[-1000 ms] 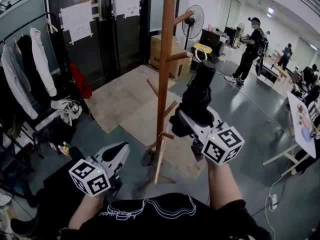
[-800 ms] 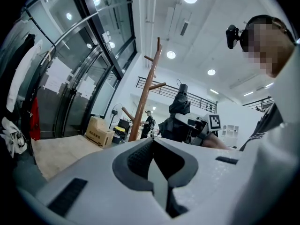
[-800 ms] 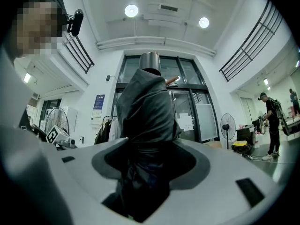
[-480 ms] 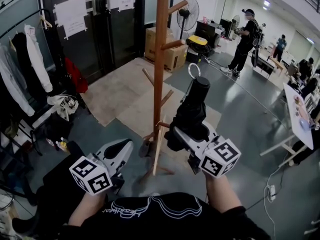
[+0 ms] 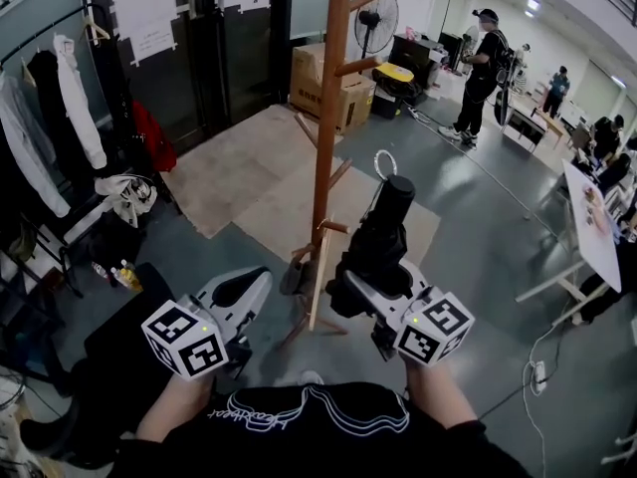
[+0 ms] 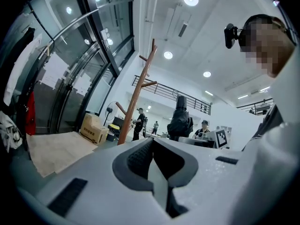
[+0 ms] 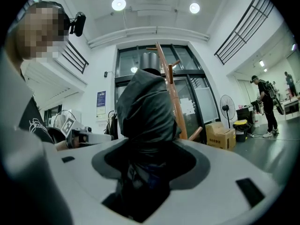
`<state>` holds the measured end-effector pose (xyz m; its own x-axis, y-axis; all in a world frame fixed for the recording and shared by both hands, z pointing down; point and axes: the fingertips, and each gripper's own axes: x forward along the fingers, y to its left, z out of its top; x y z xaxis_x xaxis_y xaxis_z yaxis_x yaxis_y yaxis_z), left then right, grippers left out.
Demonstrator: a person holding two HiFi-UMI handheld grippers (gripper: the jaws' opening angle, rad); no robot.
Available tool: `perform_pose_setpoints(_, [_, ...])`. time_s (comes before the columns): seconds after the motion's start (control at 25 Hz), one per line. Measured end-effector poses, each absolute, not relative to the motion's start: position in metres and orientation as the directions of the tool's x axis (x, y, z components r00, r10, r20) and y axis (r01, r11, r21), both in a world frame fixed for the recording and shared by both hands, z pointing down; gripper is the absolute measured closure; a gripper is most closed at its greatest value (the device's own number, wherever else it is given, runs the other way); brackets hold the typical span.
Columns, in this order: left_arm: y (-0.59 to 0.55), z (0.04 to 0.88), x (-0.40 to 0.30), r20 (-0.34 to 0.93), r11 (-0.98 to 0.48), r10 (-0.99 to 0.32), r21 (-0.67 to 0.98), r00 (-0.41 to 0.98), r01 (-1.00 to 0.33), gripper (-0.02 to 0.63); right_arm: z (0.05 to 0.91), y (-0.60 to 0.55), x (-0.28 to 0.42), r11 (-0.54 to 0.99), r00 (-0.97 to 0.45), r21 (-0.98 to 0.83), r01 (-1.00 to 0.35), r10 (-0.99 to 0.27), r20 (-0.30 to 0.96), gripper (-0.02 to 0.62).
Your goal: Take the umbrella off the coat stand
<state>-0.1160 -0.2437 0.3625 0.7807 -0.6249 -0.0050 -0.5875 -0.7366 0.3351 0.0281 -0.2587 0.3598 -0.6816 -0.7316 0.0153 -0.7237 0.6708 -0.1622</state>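
We hold both forearms low and level, pointing ahead. Our right gripper (image 5: 370, 279) pinches the folded black umbrella (image 5: 386, 229), which sits clear of the coat stand (image 5: 329, 118), just right of its post. Our left gripper (image 5: 242, 289) is pressed together, empty.

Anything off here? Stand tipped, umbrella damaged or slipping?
Nothing stands out. The coat stand is upright. The folded umbrella is clamped in the right hand-held gripper, clear of the pegs, with no visible damage.
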Motion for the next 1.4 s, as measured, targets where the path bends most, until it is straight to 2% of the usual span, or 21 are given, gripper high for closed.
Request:
perform_pose_setpoints(0.64, [-0.229,0.371,-0.117,0.01,-0.735,-0.615,0.355,0.789,-0.577,0.601,0.386,-0.228,0.011,0.681,-0.699,-0.173,-0.711,-0.712,0.068,0.345])
perform_pose_setpoints(1.4, [-0.242,0.377,-0.113,0.01,-0.727,-0.625,0.357,0.78,-0.587,0.6,0.394,-0.243,0.016,0.688,-0.706,-0.175,-0.704,-0.705,0.071,0.345])
